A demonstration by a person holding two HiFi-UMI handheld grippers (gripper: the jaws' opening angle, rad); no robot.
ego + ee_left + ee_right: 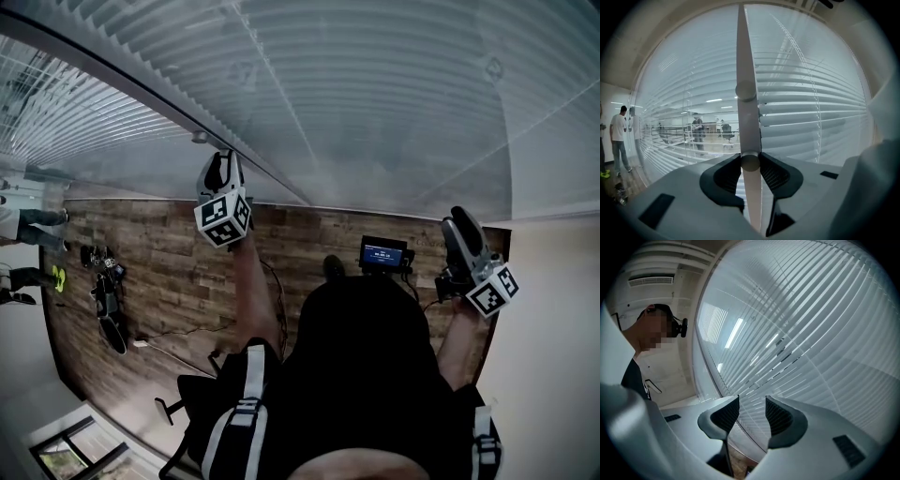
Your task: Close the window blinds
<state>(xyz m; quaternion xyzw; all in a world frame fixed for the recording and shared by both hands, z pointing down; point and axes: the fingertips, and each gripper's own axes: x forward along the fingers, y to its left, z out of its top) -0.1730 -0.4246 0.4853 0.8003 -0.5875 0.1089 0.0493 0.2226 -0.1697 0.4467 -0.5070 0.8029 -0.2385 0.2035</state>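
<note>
White slatted window blinds (375,94) fill the wall in front of me. My left gripper (222,178) is raised to them and is shut on the thin white tilt wand (745,70), which stands upright between its black pads (774,174). In the left gripper view (750,161) the blinds (811,108) are part tilted, and a lit office shows through the slats on the left. My right gripper (464,230) hangs at the right, close to the blinds (801,310), open with nothing between its jaws (752,411).
A frame post (141,103) parts this blind from another on the left (56,112). Below is a wooden floor (178,262) with a small screen (383,253), cables and gear (105,291). People stand at the left (28,225) and beyond the glass (618,136).
</note>
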